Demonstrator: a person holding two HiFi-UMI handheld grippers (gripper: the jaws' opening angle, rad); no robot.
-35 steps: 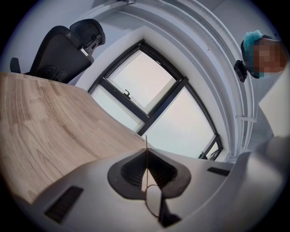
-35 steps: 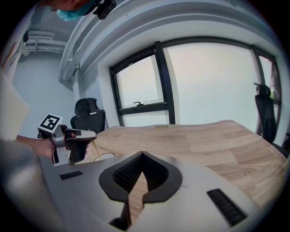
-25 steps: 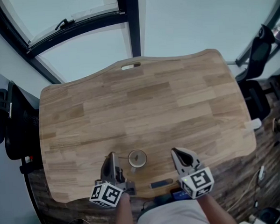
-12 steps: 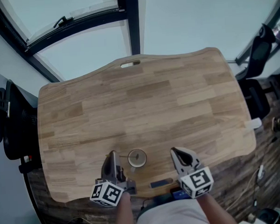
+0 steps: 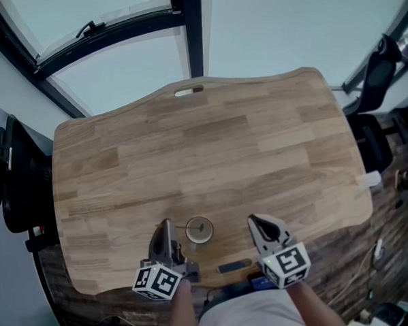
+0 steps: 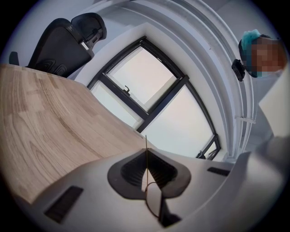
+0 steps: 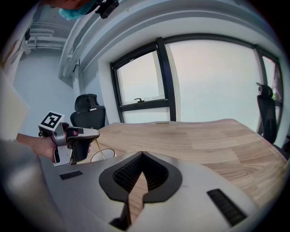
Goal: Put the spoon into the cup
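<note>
A small round cup [image 5: 199, 231] stands near the front edge of the wooden table [image 5: 210, 152]. In the right gripper view a thin golden spoon [image 7: 99, 150] slants from the left gripper's jaws down into the cup [image 7: 102, 156]. My left gripper [image 5: 165, 228] sits just left of the cup. Its jaws are shut, and the spoon [image 6: 146, 147] shows edge-on between them and pokes past their tips. My right gripper [image 5: 257, 222] hovers to the right of the cup, apart from it, shut with nothing in it.
A small dark flat object [image 5: 230, 266] lies at the table's front edge between the grippers. Black office chairs stand at the left [image 5: 14, 176] and the right [image 5: 380, 81]. A slot [image 5: 189, 92] is cut near the table's far edge, with windows beyond.
Both grippers, the cup and the spoon keep their places; only the head view has shifted slightly.
</note>
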